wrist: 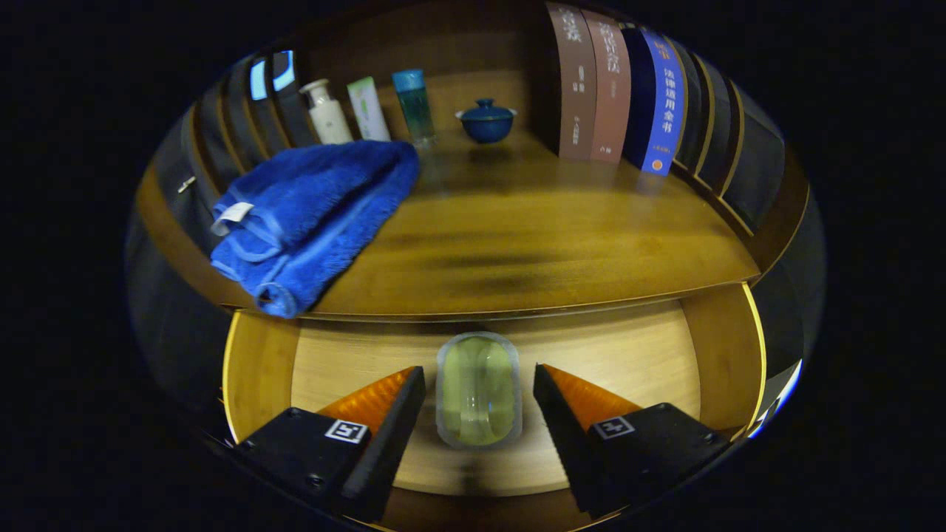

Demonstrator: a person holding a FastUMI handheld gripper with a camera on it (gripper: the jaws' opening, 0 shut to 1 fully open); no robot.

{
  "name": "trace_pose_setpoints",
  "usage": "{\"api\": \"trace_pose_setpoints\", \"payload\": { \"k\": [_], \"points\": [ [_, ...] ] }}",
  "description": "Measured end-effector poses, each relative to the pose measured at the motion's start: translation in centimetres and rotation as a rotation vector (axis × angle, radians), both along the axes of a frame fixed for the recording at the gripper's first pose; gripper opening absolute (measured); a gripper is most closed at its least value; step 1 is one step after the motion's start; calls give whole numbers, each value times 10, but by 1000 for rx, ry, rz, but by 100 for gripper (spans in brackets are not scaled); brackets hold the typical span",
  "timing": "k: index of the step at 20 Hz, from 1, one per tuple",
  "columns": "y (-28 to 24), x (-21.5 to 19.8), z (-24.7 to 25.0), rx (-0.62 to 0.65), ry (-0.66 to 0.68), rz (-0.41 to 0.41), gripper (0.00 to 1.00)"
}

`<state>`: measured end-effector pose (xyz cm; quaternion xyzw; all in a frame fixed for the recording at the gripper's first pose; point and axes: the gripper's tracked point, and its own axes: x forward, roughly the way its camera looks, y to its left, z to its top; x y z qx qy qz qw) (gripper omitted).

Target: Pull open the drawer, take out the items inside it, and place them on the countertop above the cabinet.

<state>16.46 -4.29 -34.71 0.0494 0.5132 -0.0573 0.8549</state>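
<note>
Three bottles (367, 109), three books (617, 89), one towel (314, 214).

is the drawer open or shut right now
Open. The drawer is pulled out below the countertop, its floor in view, with a clear container lying between the open gripper's fingers.

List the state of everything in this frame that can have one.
drawer: pulled open
clear container: lying in the drawer, between the fingers, untouched
gripper: open, fingers either side of the container
blue towel: folded on the countertop, corner overhanging its edge
blue lidded bowl: lid on
books: upright
</note>
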Motion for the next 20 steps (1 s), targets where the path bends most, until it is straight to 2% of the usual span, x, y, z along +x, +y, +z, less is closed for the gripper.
{"api": "trace_pose_setpoints", "payload": {
  "k": [2, 5, 7, 10, 13, 14, 20],
  "points": [
    [2, -1, -13, 19, 66, -3, 85],
    [6, 0, -30, 47, 134, 1, 85],
    [4, -3, -35, 41, 170, -4, 68],
    [1, 0, -42, 12, 150, 33, 39],
    [6, 3, -37, 22, 128, 31, 38],
    [7, 4, -33, 22, 137, 37, 17],
    [4, -2, -26, 39, 136, 46, 17]
  ]
}}
